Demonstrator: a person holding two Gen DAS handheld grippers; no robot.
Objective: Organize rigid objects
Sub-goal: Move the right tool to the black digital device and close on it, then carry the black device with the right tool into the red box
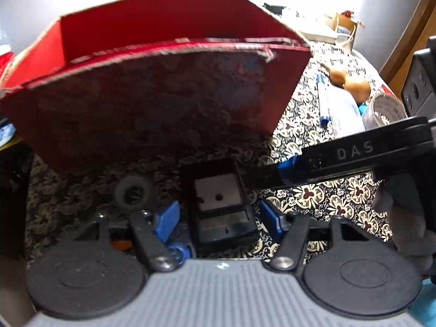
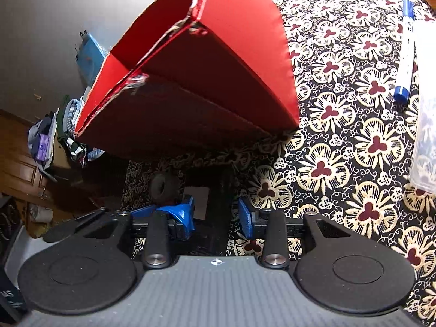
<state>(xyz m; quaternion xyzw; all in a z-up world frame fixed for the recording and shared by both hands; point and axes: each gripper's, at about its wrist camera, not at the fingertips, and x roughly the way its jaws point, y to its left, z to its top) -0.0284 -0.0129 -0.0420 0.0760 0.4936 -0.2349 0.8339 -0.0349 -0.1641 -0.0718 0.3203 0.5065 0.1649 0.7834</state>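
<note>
Grippers, left gripper (image 1: 218, 215) and right gripper (image 2: 215, 212), both parted around black box (image 1: 218, 190) beside red carton (image 1: 152, 87).

- The white letters "DAS" are showing on the black arm of the right gripper (image 1: 283, 170), reaching in over the patterned cloth's right edge.
- Print on the blue-capped marker (image 2: 406, 54) is staying unreadable.

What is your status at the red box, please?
Left gripper jaws open around black device. Right gripper open, alongside it too. Red box stands just beyond; grey tape roll beside the device.
</note>
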